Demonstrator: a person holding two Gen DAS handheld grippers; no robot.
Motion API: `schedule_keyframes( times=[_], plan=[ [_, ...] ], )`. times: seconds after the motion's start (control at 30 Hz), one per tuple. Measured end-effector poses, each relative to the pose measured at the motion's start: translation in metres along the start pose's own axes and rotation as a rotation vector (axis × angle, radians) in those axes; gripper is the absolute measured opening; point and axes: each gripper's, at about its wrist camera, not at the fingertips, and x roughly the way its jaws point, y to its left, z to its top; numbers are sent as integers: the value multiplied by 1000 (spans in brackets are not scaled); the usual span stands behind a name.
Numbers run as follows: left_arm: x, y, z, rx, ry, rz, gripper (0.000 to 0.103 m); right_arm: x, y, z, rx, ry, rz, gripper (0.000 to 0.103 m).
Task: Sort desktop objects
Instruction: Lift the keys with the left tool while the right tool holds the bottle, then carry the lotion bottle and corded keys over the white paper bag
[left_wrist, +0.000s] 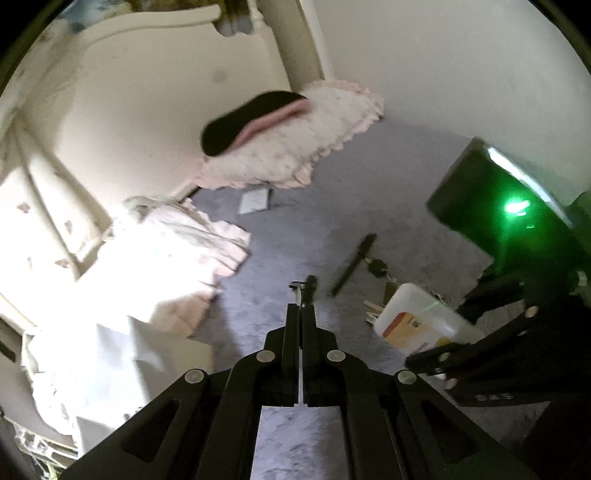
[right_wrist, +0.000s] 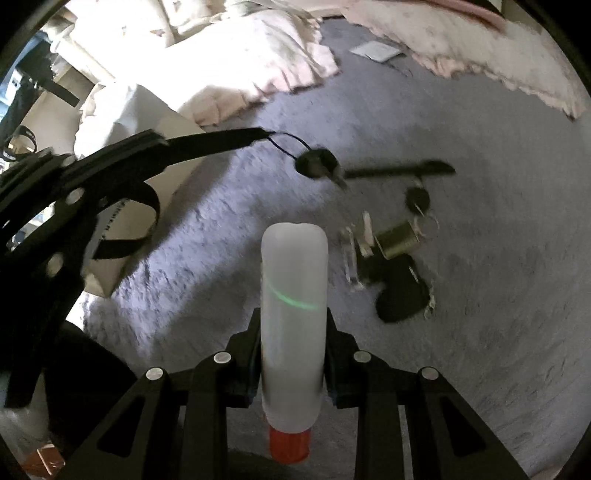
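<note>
The left tongs (left_wrist: 301, 308) were clamped fully together, pinching a thin black cord loop (right_wrist: 282, 142) at the very tips. From that loop dangled a small dark key fob (right_wrist: 317, 162), hanging in the air above the grey carpet (right_wrist: 480, 332), not touching it. From the left wrist view you could barely see the fob poking out past the fingertips, kinda blurry.

The right tongs (right_wrist: 293, 332) were squeezed on a white plastic bottle (right_wrist: 293, 295) with an orange-red cap (right_wrist: 289, 445), cap end pointing back toward the camera. Both pads pressed against the bottle's sides around the middle, and it was lifted clear of the carpet. The left view showed the same bottle's orange label (left_wrist: 408, 325) off to the right.

Still lying on the carpet: a long dark pen-like thing (right_wrist: 402, 170), a second black key fob with rings (right_wrist: 418, 199), a brass-coloured spool (right_wrist: 395, 238), a few pale clips or pegs (right_wrist: 356, 247) just beside it, and a black pouch-shaped item (right_wrist: 400, 295) near the spool. Couldn't tell exactly what the pouch was.

Further off, a pink frilly pillow (left_wrist: 291, 136) and a rumpled pink blanket (left_wrist: 177, 254) sat along the edge, with a small white paper (left_wrist: 255, 201) between them.
</note>
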Motion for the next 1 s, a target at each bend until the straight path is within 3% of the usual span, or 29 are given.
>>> schedule_keyframes(
  times=[0.13,0.43,0.6,0.77,1.0],
  plan=[
    [-33,21,1,-31,-40,36,1,-18,23,9,-11,-26,35,25],
    [-95,58,4,-92,-85,94,1,-67,96,29,-144,-91,-28,25],
    [-121,86,6,-116,-99,153,1,-91,136,35,-208,-132,1,25],
    [-137,114,1,-127,-121,201,1,-115,172,38,-261,-168,50,25],
    [-129,144,-25,-145,-77,210,1,-124,219,42,-328,-189,59,25]
  ],
)
